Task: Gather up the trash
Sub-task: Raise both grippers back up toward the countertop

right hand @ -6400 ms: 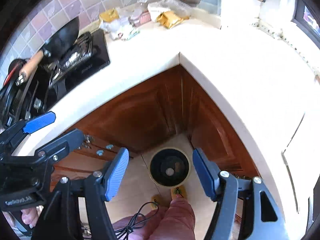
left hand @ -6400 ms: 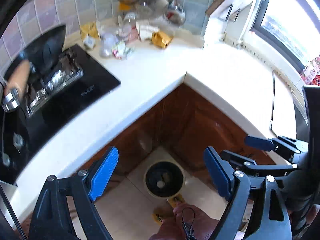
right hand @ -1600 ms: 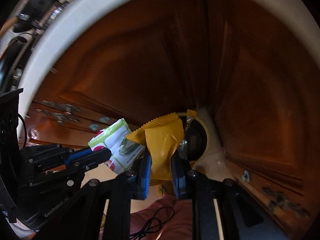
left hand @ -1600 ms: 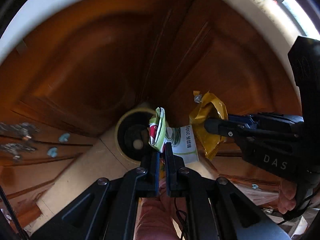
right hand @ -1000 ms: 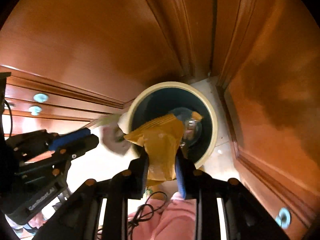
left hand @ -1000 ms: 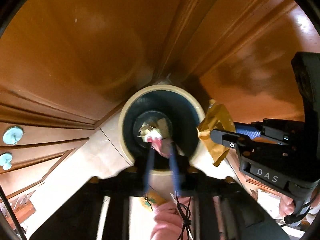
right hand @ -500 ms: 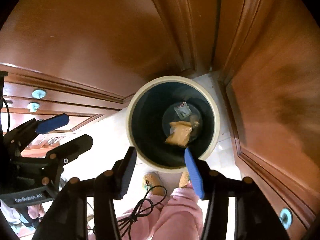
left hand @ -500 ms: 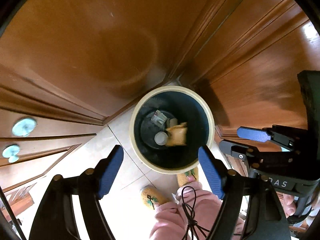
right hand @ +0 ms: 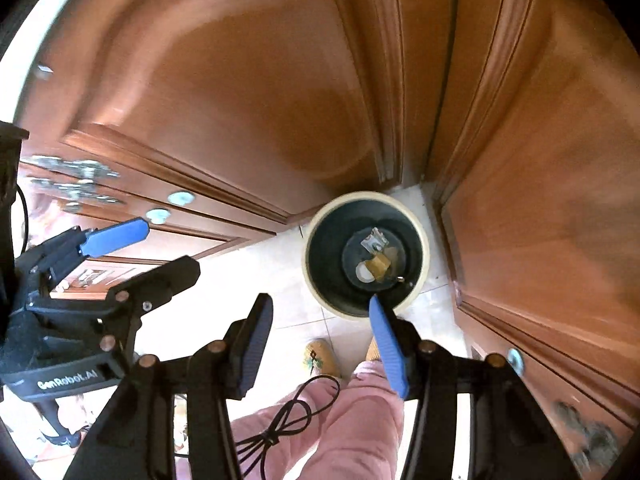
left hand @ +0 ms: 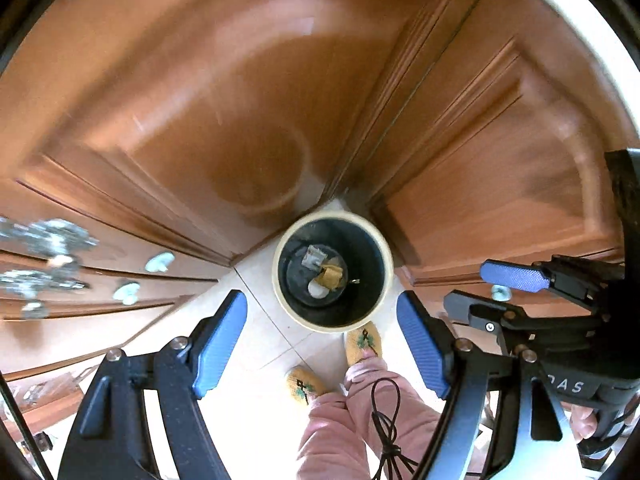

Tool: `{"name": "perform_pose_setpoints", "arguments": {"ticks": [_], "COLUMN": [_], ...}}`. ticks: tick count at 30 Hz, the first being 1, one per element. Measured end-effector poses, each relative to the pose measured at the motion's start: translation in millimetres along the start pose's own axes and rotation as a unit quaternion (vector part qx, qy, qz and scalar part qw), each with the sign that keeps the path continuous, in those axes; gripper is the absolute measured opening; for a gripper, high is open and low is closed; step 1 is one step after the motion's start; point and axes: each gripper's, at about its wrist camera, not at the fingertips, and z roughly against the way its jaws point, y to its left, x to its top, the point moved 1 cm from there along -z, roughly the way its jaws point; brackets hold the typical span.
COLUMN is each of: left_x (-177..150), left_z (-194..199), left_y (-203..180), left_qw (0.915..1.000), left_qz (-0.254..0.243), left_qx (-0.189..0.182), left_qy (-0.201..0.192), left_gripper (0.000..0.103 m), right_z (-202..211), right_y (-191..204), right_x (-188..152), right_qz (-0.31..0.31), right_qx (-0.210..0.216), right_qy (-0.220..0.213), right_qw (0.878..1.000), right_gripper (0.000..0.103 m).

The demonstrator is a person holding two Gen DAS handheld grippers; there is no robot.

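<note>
Left wrist: left gripper [left hand: 322, 338] gapes empty above round cream-rimmed bin [left hand: 280, 286]; right gripper [right hand: 320, 342] likewise.

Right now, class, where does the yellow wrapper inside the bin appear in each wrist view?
Left wrist view: the yellow wrapper lies just below centre, at the bin's bottom.
Right wrist view: right of centre, at mid-height.
Shared landmark: the bin's cream rim, standing in the cabinet corner.

Both grippers point steeply down, side by side. Left gripper [left hand: 322, 336] jaws wide apart, nothing between the blue pads. Right gripper [right hand: 322, 344] jaws parted less, also empty. Person's pink-trousered legs [left hand: 360, 412] and yellow slippers [left hand: 362, 342] show below, a hand [left hand: 582, 422] on the right handle.
</note>
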Motion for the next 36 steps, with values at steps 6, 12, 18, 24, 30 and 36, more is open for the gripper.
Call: {"name": "perform_pose_setpoints", "arguments": {"ticks": [6, 12, 18, 24, 30, 36], "left_x": [6, 14, 31, 52, 83, 129], "left_z": [74, 145, 213, 258, 288, 296], "left_y": [-19, -47, -63, -63, -60, -54], "left_qw": [0.9991, 0.9951, 0.9870, 0.9797, 0.9747, 0.9697], "left_qz": [-0.025, -0.058, -0.080, -0.073, -0.057, -0.031], "left_qx": [0.000, -0.001, 0.007, 0.017, 0.025, 0.043], "left_qy": [-0.034, -0.080, -0.139, -0.186, -0.215, -0.239], "left_gripper": [0.076, 0.076, 0.077, 0.081, 0.082, 0.086], "right_z": [71, 156, 229, 281, 316, 332], "right_y": [20, 40, 53, 63, 63, 54], "right_x": [-3, -2, 5, 17, 44, 83], "right_qz": [-0.001, 0.002, -0.002, -0.011, -0.019, 0.005], "right_qx": [-0.059, -0.084, -0.085, -0.095, -0.091, -0.087], "right_qy": [-0.034, -0.106, -0.162, -0.217, -0.259, -0.277], "right_qw": [0.998, 0.991, 0.983, 0.972, 0.961, 0.957], "right_gripper": [0.051, 0.051, 0.050, 0.050, 0.050, 0.050]}}
